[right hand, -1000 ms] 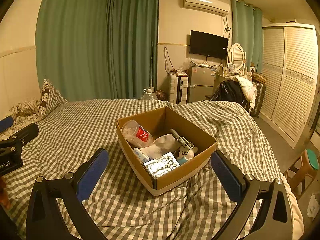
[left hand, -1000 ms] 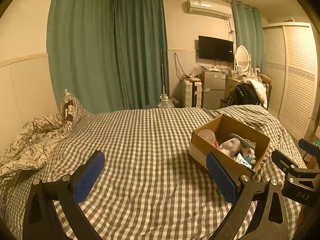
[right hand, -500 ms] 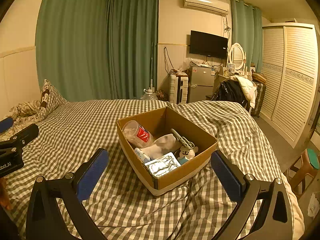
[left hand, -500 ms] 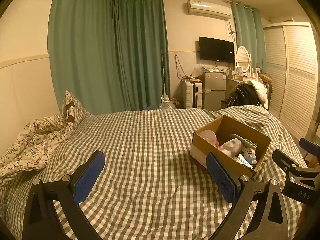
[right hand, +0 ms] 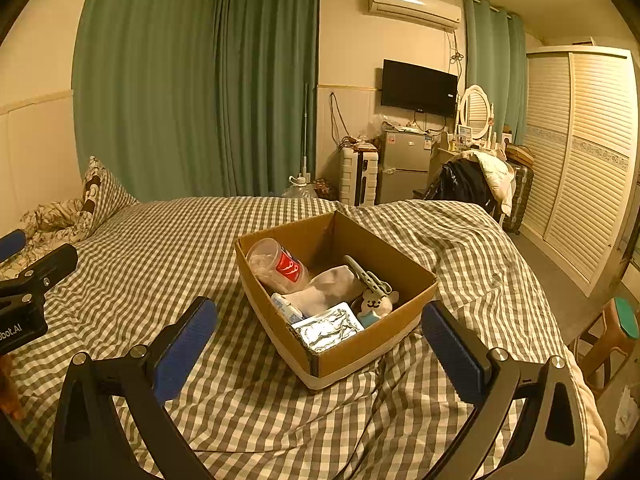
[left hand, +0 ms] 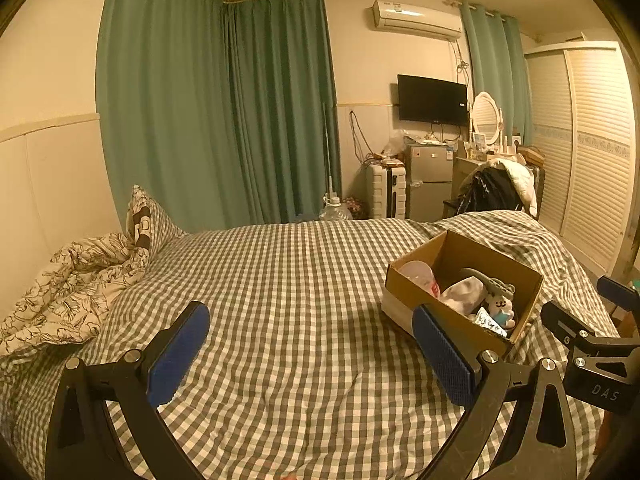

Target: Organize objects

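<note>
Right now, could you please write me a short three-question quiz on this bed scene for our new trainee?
1. True or false: the cardboard box on the checked bedspread is closed.
2. Multiple choice: the clear bottle with the red label lies where? A) on the pillow B) inside the box C) on the floor
3. Fill in: both the left tool and the right tool are ____ and hold nothing.

Key: 1 false, its top is open and things show inside. 2 B, at the box's left side, beside a white cloth. 3 open.
</note>
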